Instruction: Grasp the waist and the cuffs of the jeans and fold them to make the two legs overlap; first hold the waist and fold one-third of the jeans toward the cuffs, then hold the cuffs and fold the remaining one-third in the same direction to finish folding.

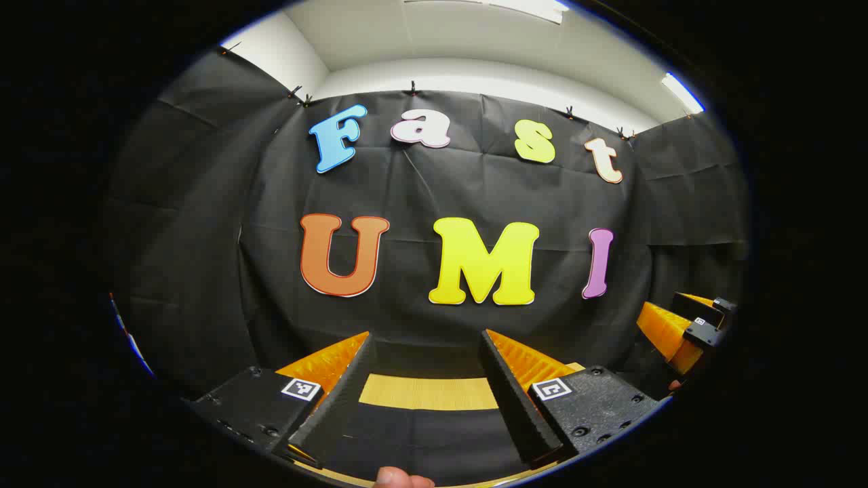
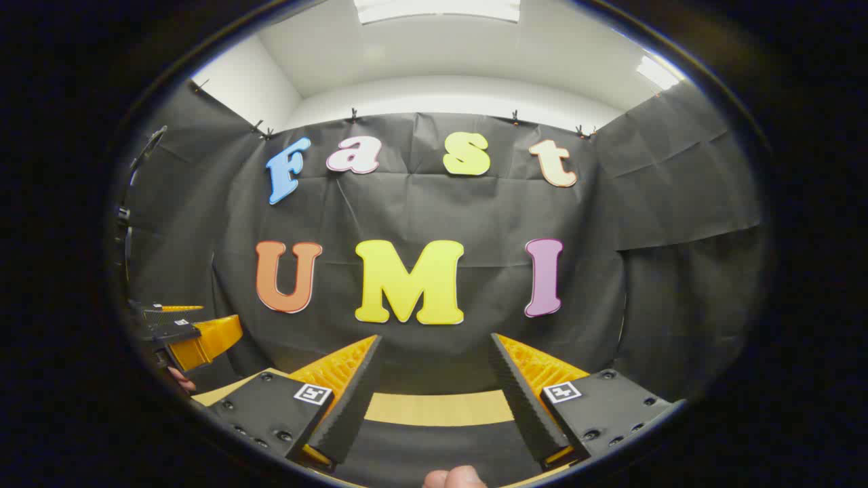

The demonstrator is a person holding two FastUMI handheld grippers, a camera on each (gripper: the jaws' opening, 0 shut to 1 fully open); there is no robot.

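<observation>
My left gripper (image 1: 427,339) is open, held level and facing the booth's back wall, with nothing between its fingers. My right gripper (image 2: 435,339) is open too, pointing the same way and holding nothing. Each one appears at the edge of the other's view: the right gripper (image 1: 698,325) at the far right, the left gripper (image 2: 183,335) at the far left. Dark fabric (image 1: 420,437) lies low between the left fingers, and more dark fabric (image 2: 434,451) lies under the right ones. I cannot tell whether it is the jeans.
A strip of wooden table top (image 1: 427,392) runs across between the fingers, seen again as the table top (image 2: 437,409) in the right gripper view. The black cloth wall (image 1: 434,190) stands close behind it. A fingertip (image 1: 401,478) pokes in at the bottom edge.
</observation>
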